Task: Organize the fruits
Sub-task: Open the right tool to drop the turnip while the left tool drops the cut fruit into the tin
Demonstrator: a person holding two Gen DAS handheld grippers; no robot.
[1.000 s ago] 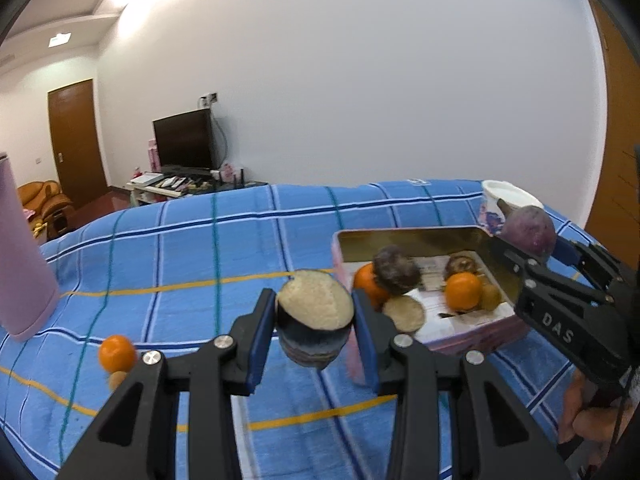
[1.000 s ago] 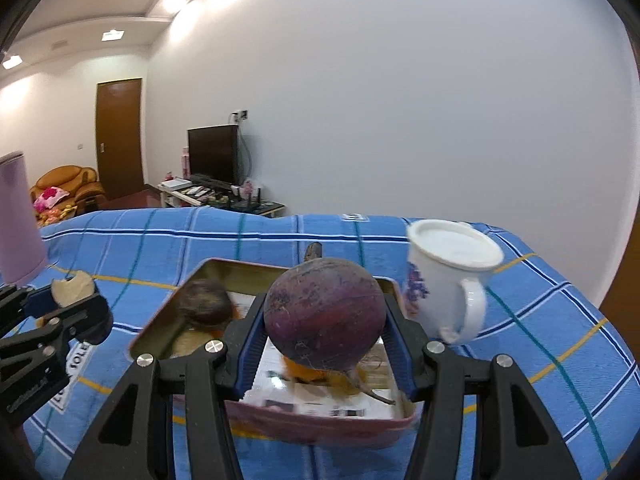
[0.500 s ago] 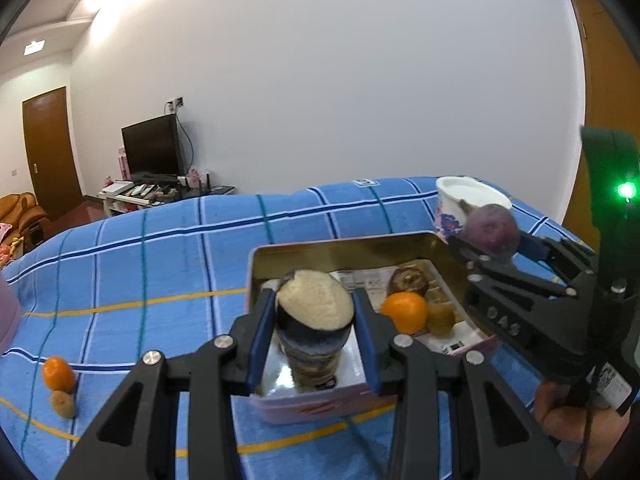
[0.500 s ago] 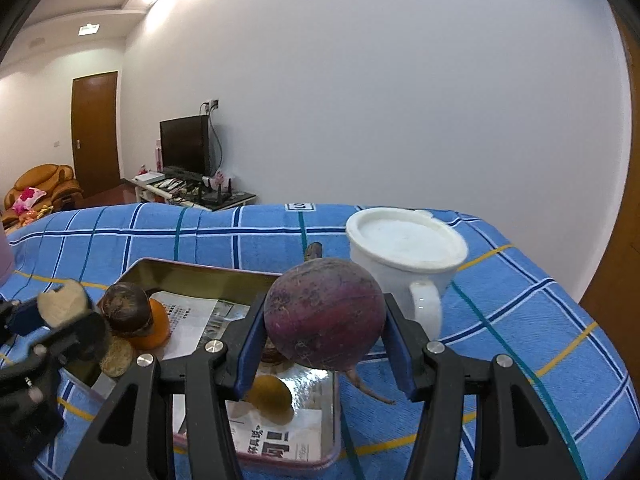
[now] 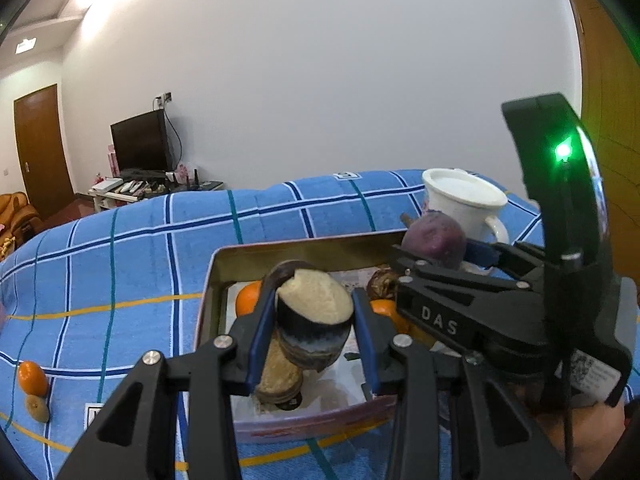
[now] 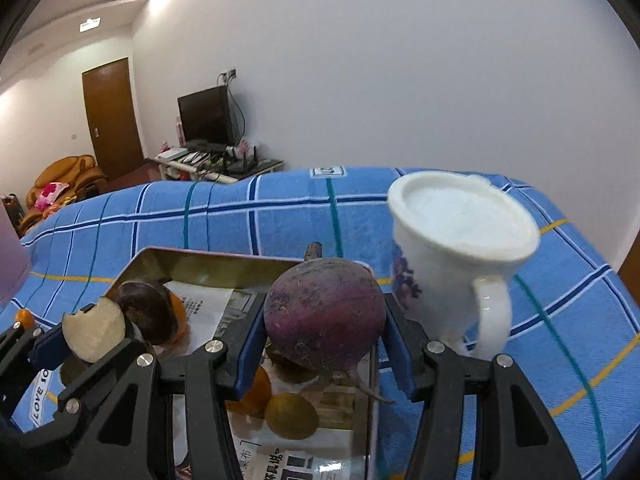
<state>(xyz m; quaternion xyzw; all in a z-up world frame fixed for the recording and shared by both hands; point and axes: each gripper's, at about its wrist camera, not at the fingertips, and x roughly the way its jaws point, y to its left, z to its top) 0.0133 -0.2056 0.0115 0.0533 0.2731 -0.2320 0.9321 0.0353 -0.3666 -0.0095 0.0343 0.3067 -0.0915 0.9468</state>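
Note:
My left gripper [image 5: 314,326] is shut on a dark half fruit with a pale cut face [image 5: 314,312], held over the near left part of the metal tin [image 5: 248,250]. My right gripper [image 6: 325,334] is shut on a round purple fruit [image 6: 325,316], above the tin's right side [image 6: 208,258]. In the left wrist view the right gripper [image 5: 434,254] with its purple fruit [image 5: 434,238] reaches in from the right. The tin, lined with newspaper, holds oranges [image 5: 246,298], a dark round fruit [image 6: 148,308], a brown one [image 6: 292,416] and a cut half [image 5: 278,376].
A white mug [image 6: 460,248] stands just right of the tin on the blue checked cloth [image 5: 140,264]. A small orange [image 5: 32,378] and a small brown fruit [image 5: 37,408] lie on the cloth at the far left. A pink object [image 6: 12,256] stands at the left edge.
Both grippers have moved over the tin with their fruits still held. The left one came from the bare cloth at the tin's left; the right one shifted toward the mug.

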